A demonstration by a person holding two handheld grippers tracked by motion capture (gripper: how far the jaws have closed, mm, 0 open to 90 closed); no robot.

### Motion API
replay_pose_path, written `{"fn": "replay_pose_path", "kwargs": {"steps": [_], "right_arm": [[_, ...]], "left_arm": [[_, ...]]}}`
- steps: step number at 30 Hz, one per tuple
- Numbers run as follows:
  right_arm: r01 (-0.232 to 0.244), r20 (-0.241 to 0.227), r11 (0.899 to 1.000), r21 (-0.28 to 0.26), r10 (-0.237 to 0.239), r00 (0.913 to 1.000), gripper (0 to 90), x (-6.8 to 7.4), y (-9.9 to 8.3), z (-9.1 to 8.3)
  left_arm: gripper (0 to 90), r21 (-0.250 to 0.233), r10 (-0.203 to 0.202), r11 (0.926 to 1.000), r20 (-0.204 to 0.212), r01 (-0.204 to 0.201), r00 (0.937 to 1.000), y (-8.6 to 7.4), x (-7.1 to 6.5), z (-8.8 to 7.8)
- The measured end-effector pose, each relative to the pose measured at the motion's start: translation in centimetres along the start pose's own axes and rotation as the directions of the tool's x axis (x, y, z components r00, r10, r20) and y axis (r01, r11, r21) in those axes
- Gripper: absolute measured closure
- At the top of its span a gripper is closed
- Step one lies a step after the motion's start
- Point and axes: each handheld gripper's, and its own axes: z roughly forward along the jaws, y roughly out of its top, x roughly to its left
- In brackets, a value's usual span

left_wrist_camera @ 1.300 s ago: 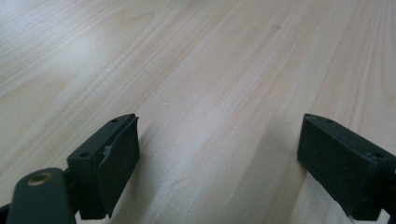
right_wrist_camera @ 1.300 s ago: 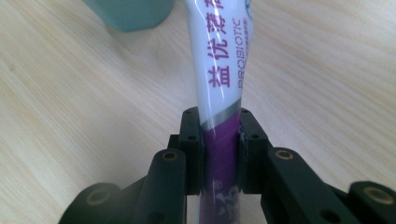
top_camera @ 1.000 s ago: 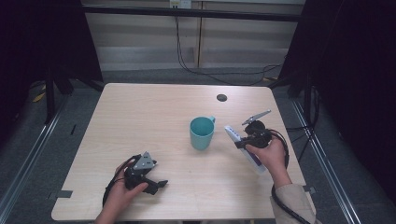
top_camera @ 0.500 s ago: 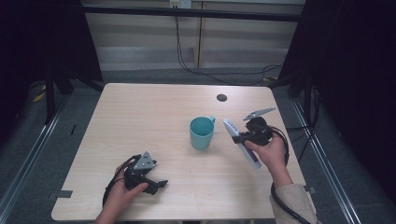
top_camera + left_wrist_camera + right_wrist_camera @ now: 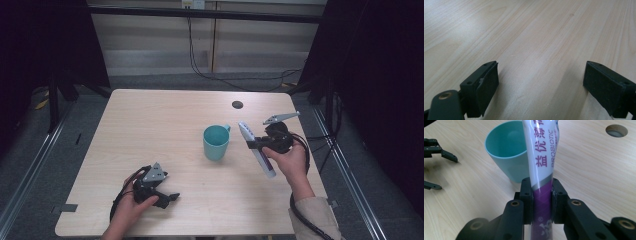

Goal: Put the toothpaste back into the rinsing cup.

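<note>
The right gripper (image 5: 256, 145) has its fingers (image 5: 526, 195) clamped on a white and purple tube (image 5: 541, 157), pressing it from both sides across its purple band. In the high view the tube (image 5: 256, 148) hangs above the right part of the tabletop (image 5: 150, 130), tilted, its upper end just beside a teal cup (image 5: 216, 142) that stands upright near the middle. In the right gripper view the tube's white end reaches in front of the cup's rim (image 5: 506, 137). The left gripper (image 5: 167, 196) rests low at the near left of the tabletop, well apart from the cup, with its fingers (image 5: 484, 87) spread wide over bare wood. A small round hole (image 5: 237, 104) sits beyond the cup.
</note>
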Motion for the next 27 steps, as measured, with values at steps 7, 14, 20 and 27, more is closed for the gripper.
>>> {"fn": "replay_pose_path", "kwargs": {"steps": [7, 14, 20, 27], "right_arm": [[0.004, 0.0, 0.999, -0.051, -0.004, 1.0, 76.0, 0.2, 0.5, -0.3], [0.001, -0.004, 0.996, -0.095, -0.002, 1.0, 76.1, 0.6, 1.1, -0.5], [0.001, 0.006, 0.993, -0.118, -0.001, 1.0, 76.1, 0.8, 1.7, -0.7], [-0.006, 0.017, 0.988, -0.152, 0.008, 0.9998, 76.2, 1.1, 2.3, -0.9]], "left_arm": [[12.7, -0.001, -0.001, 1.0, 0.0, 0.001, 1.0, 0.0, 0.0, 0.0], [12.7, 0.0, 0.0, 1.0, -0.004, 0.0, 1.0, 0.0, 0.0, 0.0], [12.7, -0.001, -0.001, 1.0, -0.004, 0.001, 1.0, 0.0, 0.0, 0.0], [12.7, -0.001, -0.002, 1.0, -0.003, 0.002, 1.0, 0.0, 0.0, 0.0]]}}
